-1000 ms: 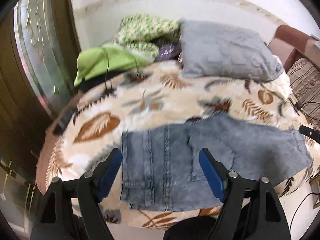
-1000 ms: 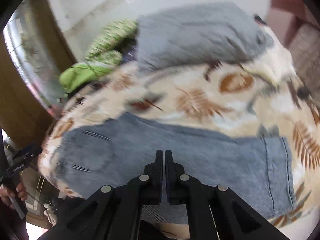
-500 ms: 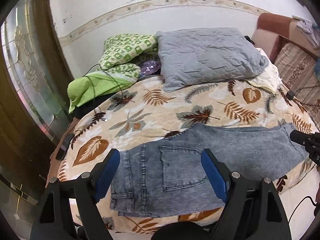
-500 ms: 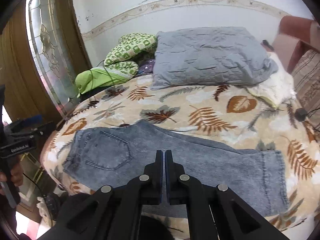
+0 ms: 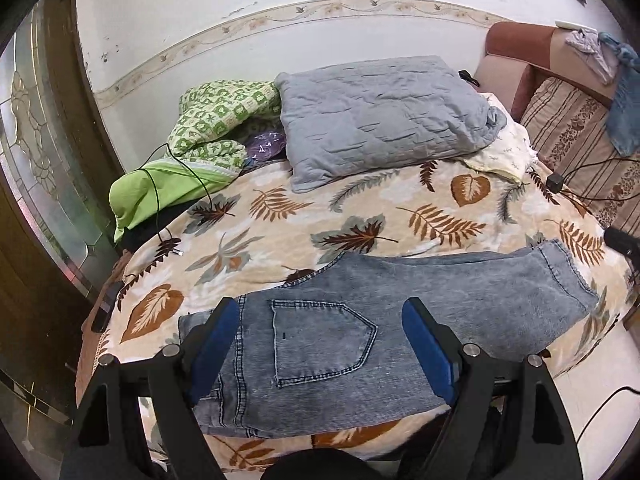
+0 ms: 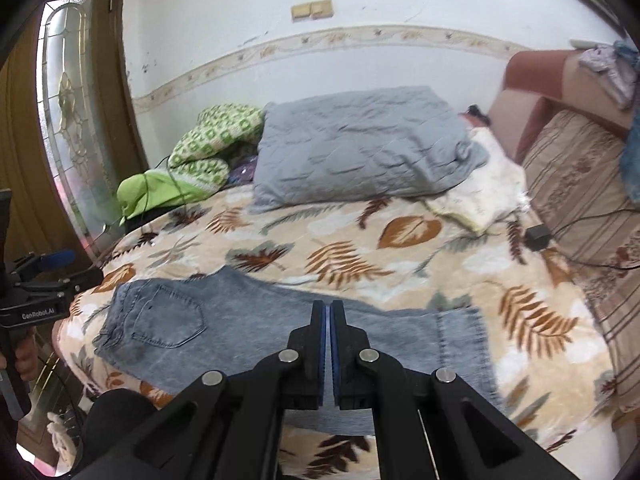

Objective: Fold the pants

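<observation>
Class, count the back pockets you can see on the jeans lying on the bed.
1: a back pocket near the waist end of the jeans, facing up. A second may be hidden, as the jeans look folded lengthwise.

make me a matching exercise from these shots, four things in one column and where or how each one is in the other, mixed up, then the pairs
Things
1. jeans
2. grey pillow
3. left claw
4. right claw

Place or state
A. shut, pads together, nothing between them
B. at the far side of the bed by the wall
C. open wide, holding nothing
D. lying flat along the near edge of the leaf-print blanket, back pocket up

Pairs: 1-D, 2-B, 3-C, 4-A
</observation>
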Available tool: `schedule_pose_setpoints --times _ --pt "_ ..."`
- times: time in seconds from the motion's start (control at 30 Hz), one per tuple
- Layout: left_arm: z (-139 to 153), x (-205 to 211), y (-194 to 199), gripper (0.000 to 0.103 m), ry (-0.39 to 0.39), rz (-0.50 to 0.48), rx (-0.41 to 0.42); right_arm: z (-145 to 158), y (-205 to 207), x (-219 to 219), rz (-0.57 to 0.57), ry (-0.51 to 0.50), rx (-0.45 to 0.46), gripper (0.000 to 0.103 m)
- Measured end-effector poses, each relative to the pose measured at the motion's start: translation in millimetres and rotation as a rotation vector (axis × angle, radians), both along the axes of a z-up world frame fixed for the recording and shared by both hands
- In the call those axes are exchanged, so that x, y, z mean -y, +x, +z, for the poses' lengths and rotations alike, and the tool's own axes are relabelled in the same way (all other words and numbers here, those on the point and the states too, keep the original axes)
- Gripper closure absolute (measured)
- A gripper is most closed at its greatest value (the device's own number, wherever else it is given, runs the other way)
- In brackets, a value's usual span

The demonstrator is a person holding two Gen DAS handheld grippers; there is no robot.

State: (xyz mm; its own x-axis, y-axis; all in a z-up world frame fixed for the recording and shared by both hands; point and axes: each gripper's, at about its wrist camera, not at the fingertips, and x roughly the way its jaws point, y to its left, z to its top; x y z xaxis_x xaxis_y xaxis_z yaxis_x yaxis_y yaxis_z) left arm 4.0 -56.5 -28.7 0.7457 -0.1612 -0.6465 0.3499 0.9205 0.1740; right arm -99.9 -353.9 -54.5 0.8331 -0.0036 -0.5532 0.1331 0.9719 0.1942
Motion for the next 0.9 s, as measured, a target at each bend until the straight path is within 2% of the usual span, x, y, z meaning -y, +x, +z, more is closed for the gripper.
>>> schedule_pose_setpoints --times 0.13,0.33,0.43,0.53,0.73,0.9 --pt "-4 -2 -2 0.019 0.008 -0.006 0.009 -6 -3 13 -0.034 -0.023 -0.043 0.099" --pt "-20 -25 -2 0.019 0.054 0.017 0.024 -46 -4 47 -0.145 -0.017 -0.199 0.099" --pt "-29 -40 3 0.019 0.074 0.043 0.017 -72 -9 71 -0.201 0.061 -0.258 0.099" --pt "-36 -51 9 0.019 0.099 0.074 0.011 -94 -10 87 -0.249 0.092 -0.306 0.099" --pt "-54 -77 27 0.019 0.136 0.156 -0.032 -142 -1 94 -0.232 0.205 -0.386 0.099" --pt "-74 -96 40 0.019 0.172 0.215 -0.081 -166 15 85 -0.196 0.203 -0.416 0.099"
